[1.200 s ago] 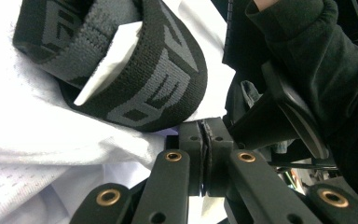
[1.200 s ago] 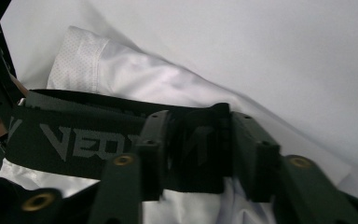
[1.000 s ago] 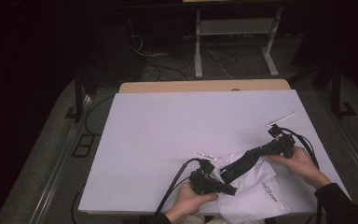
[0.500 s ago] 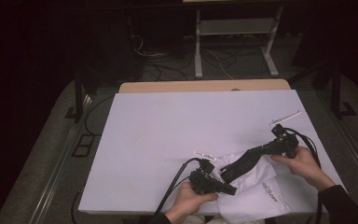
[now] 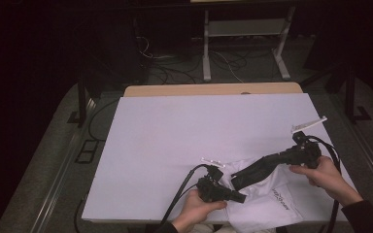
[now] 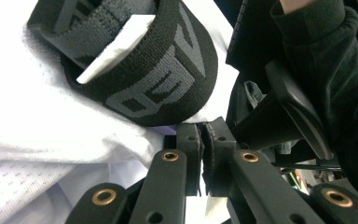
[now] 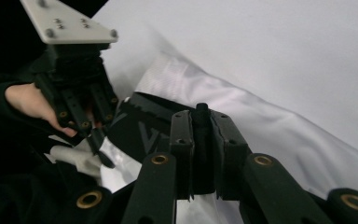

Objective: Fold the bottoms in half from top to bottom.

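The white garment (image 5: 267, 199) with its black waistband (image 6: 144, 70) lies at the lower right of the worktop (image 5: 184, 141). The left hand-held gripper (image 5: 240, 198) is clenched on the white fabric just below the band; the right hand-held gripper (image 5: 235, 183) is clenched on the band itself. Pulling the two apart could tug the thin fabric from the left pinch, since little cloth sits between its jaws.

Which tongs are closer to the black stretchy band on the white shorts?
Both about the same. The left tongs pinch the white shorts right below the band. The right tongs are shut just in front of it on the other side.
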`<state>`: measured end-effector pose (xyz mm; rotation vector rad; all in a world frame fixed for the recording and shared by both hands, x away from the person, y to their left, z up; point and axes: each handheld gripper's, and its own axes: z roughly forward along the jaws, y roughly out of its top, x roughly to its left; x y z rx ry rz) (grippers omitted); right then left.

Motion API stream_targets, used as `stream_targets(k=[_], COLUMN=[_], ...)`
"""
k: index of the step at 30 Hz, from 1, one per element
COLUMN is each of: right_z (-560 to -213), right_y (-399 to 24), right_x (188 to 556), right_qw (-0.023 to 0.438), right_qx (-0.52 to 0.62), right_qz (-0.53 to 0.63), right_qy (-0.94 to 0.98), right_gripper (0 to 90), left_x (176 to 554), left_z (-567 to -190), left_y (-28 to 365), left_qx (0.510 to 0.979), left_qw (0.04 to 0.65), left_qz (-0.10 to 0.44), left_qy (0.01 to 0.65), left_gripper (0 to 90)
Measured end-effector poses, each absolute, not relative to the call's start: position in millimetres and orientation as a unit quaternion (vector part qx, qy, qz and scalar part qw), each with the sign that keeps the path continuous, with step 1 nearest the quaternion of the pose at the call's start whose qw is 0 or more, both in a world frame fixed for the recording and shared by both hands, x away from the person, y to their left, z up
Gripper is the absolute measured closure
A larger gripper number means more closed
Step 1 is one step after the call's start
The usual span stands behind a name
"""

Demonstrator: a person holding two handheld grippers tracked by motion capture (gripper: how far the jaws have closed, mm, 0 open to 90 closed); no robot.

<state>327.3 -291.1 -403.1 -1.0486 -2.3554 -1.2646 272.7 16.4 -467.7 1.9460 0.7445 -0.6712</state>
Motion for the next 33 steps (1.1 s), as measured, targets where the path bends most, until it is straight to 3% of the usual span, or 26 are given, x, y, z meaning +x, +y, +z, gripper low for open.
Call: stream_targets(k=[16, 23, 31, 33], right_z=[-401.4, -404.1, -412.8, -413.4], right_y=[-300.8, -301.6, -303.4, -303.7], right_x=[304.6, 297.1, 288.4, 287.6], right_qw=[0.156, 0.167, 0.196, 0.199], right_qx=[-0.332, -0.311, -0.290, -0.291], right_qz=[-0.438, -0.421, -0.400, -0.398], right_qy=[-0.821, -0.835, -0.847, -0.847], right_gripper=[77.9, 77.8, 76.6, 76.3], left_x=[271.9, 268.4, 265.3, 265.5], left_z=[-465.1, -456.4, -444.1, -441.3], left_y=[17.9, 19.4, 21.6, 22.8], left_qx=[0.801, 0.810, 0.812, 0.809], left_qw=[0.455, 0.463, 0.485, 0.491], left_qz=[-0.254, -0.223, -0.187, -0.181], left_qy=[0.295, 0.283, 0.268, 0.267], left_gripper=[77.0, 66.3, 46.4, 45.5])
